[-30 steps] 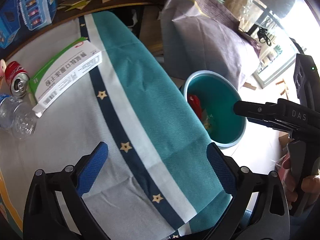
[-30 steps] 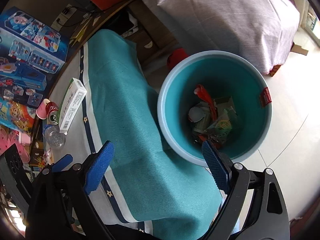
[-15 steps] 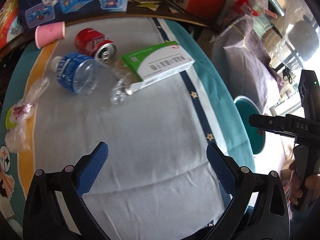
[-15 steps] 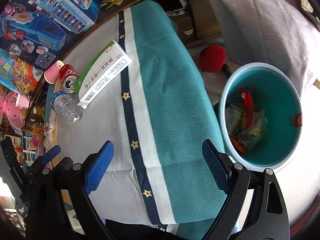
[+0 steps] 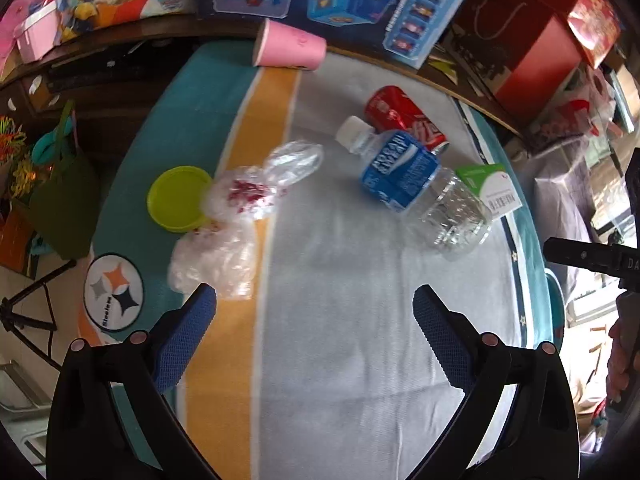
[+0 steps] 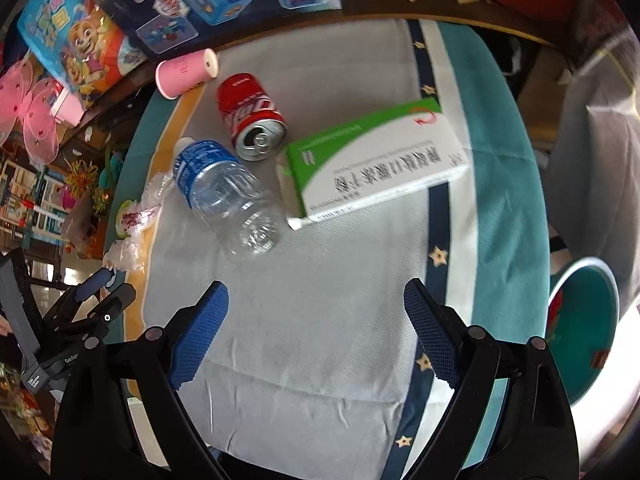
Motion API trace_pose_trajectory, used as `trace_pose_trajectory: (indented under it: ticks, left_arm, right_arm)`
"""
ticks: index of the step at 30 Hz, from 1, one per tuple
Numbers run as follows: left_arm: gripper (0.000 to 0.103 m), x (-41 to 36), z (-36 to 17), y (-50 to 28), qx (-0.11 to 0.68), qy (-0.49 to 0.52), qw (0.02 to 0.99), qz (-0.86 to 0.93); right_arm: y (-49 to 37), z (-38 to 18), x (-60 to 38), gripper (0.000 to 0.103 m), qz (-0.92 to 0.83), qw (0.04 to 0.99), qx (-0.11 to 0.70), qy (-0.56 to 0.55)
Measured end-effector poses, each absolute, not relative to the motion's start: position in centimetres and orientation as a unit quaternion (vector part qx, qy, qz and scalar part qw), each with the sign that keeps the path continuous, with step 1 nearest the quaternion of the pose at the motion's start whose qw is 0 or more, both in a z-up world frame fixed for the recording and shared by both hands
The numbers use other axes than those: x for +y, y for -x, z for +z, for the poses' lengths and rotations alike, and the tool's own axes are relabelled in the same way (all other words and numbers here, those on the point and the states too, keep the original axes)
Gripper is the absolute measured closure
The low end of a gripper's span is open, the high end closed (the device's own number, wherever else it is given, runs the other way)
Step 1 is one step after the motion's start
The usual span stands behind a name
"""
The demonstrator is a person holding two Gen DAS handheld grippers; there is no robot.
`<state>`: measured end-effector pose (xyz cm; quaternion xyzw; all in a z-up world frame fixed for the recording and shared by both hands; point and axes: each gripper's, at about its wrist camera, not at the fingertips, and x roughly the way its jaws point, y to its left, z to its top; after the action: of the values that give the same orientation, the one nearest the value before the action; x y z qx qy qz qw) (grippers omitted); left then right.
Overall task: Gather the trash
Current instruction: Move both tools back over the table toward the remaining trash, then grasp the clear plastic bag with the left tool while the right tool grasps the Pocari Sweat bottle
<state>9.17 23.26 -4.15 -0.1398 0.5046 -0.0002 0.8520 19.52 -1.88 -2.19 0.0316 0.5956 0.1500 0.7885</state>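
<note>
On the striped tablecloth (image 6: 320,340), well apart from the bin (image 6: 580,328) at its right edge: box (image 6: 376,164), touching bottle (image 6: 228,196), can (image 6: 252,116), cup (image 6: 186,72), wrappers (image 5: 240,216). Left gripper (image 5: 314,308) and right gripper (image 6: 316,300) both gape empty. Risk: round bottle and can likely roll if nudged.

Toppled red can (image 6: 251,117), clear bottle (image 6: 226,197), green-white box (image 6: 376,160), touching.

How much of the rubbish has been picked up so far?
Some litter already lies in the teal bin. Both grippers, left and right, are open and empty. Left on the table: bottle, can, box, pink cup, plastic wrappers.
</note>
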Motion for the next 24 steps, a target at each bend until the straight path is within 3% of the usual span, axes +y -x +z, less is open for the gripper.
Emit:
trace_pose_trajectory:
  ticks: [20, 23, 24]
  left_arm:
    - [0.006, 27.1, -6.7, -11.3, 0.495, 0.156, 0.855, 0.011]
    - [0.029, 26.8, -7.1, -11.4, 0.502, 0.156, 0.851, -0.002]
    - [0.031, 26.7, -7.3, -11.4, 0.503, 0.158, 0.850, -0.006]
  right_arm:
    - [-26.3, -5.5, 8.9, 0.022, 0.219, 0.775, 0.591, 0.047]
    - [-26.7, -6.3, 9.4, 0.022, 0.218, 0.770, 0.597, 0.053]
    - [-26.6, -6.5, 9.5, 0.023, 0.217, 0.770, 0.598, 0.055]
